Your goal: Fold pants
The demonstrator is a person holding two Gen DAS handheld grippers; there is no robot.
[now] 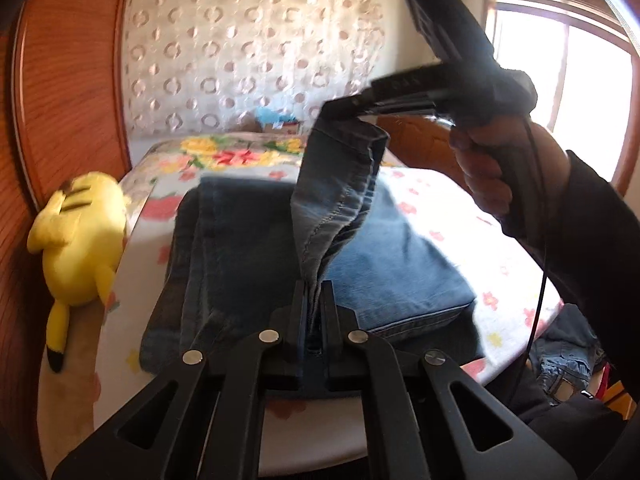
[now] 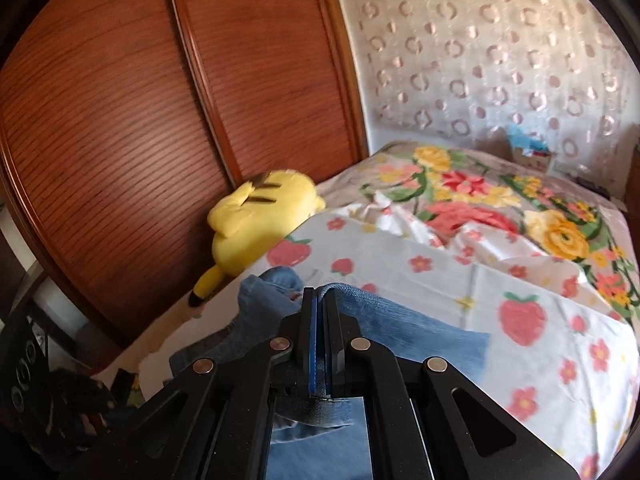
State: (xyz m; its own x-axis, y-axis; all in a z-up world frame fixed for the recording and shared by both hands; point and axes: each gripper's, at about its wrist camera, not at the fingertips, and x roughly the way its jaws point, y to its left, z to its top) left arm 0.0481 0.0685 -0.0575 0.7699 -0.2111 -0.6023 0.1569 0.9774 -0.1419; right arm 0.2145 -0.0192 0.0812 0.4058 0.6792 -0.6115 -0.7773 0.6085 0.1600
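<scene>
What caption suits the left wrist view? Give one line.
Both grippers, left and right, lift a jeans end above the bed.

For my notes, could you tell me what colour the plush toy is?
Yellow with dark stripes; the plush toy shows best in the right wrist view.

The left tongs (image 1: 314, 312) are clamped on a lifted edge of the blue jeans (image 1: 248, 248), their jaws pressed together with denim between them. That strip of denim (image 1: 340, 184) rises to the right tongs (image 1: 340, 110), which pinch its upper end above the bed (image 1: 452, 216). A hand (image 1: 488, 168) in a dark sleeve grips the right tool's handle. The rest of the jeans lies folded flat on the floral sheet. A yellow plush toy (image 1: 76, 240) lies at the bed's left edge against a wooden wardrobe door (image 1: 68, 92). A window (image 1: 560, 80) glows bright at right.
</scene>
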